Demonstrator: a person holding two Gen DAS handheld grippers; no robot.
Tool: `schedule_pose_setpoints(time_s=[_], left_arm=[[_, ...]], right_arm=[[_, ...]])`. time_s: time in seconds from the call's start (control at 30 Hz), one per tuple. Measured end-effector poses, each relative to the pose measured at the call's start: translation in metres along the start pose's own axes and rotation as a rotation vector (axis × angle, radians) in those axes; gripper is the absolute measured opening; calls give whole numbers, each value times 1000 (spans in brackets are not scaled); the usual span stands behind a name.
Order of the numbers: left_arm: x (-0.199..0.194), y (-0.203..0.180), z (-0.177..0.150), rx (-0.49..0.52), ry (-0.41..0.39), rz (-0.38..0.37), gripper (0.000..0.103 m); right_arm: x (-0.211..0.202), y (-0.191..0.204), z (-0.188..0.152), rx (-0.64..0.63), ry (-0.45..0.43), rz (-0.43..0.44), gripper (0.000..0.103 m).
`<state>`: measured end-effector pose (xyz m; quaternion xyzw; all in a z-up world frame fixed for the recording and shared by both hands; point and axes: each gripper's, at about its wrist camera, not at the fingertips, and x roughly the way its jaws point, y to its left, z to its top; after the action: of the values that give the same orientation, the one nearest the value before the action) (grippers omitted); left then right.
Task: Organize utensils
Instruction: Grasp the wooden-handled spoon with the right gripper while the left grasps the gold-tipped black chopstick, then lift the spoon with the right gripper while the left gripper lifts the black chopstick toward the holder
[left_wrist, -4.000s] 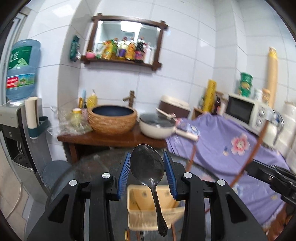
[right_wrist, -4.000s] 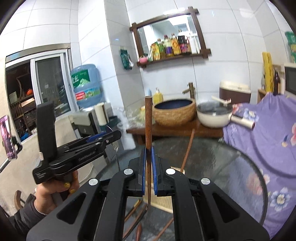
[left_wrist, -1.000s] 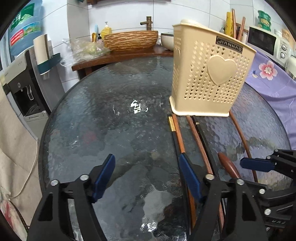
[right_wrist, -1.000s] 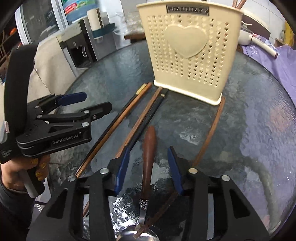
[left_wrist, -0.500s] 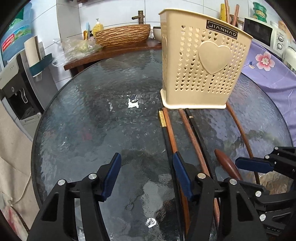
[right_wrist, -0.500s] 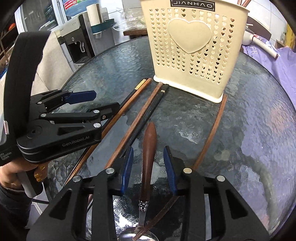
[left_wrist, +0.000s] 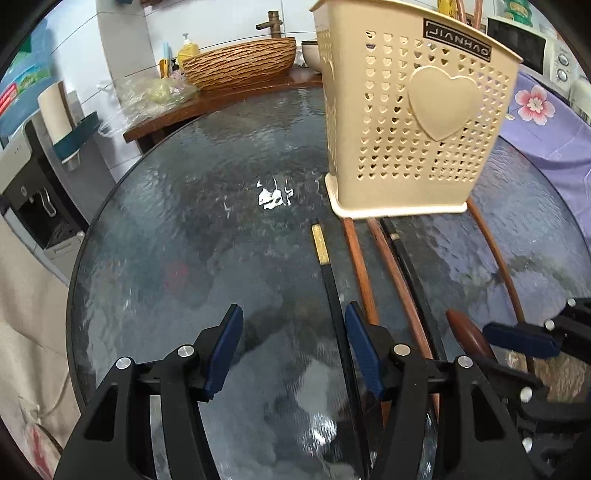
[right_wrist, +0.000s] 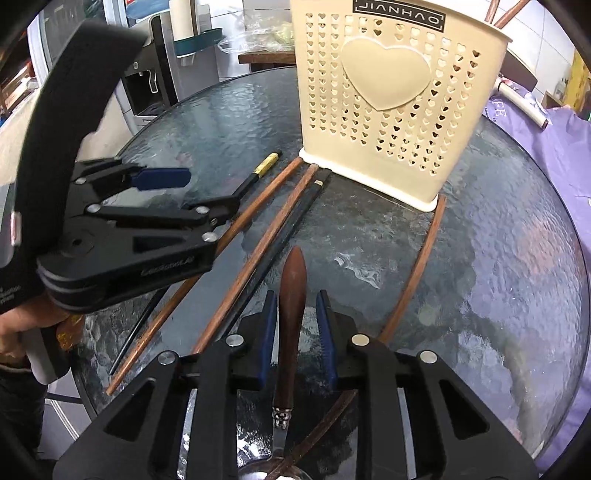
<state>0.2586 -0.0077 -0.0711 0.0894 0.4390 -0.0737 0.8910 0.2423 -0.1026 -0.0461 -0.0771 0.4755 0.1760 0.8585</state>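
R gripper (right_wrist: 296, 332) sits low over the glass table (right_wrist: 517, 258), jaws part-open either side of the wooden-handled spoon (right_wrist: 290, 314), not clamped, prob lining up a pick. L gripper (left_wrist: 293, 350), wide open and empty, straddles a black chopstick (left_wrist: 332, 295). Beyond, more chopsticks (right_wrist: 266, 240) point at the cream basket (right_wrist: 388, 110), w/ a few sticks already inside.

bare glass table (left_wrist: 177, 229) leftward, basket (left_wrist: 417, 122) blocking ahead, chopsticks (right_wrist: 255, 258) between

We record a round textured glass table (left_wrist: 177, 236). Ahead of our grippers stands a cream perforated utensil basket (left_wrist: 413, 122). Between basket and grippers lie several chopsticks (right_wrist: 258, 203) and a wooden-handled spoon (right_wrist: 290, 314); one curved brown stick (right_wrist: 417, 269) lies rightward.
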Motion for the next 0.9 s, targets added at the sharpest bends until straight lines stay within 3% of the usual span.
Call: schedule_pose_setpoints(time_s=[0.17,0.33,0.53,0.9], left_arm=[[16,3,21,8,25,10,55],[23,5,32,-6,45,-10,35],[24,0,34,-2,46,-22,10],[9,25,27,-113,1,-42,7]], right_arm=[[3,5,6,1,2,-12,17],[6,6,7,13,-6,-8,16],[2,0,2,66,-34,68,16],[-29,-29,4,197,-160,330,16]])
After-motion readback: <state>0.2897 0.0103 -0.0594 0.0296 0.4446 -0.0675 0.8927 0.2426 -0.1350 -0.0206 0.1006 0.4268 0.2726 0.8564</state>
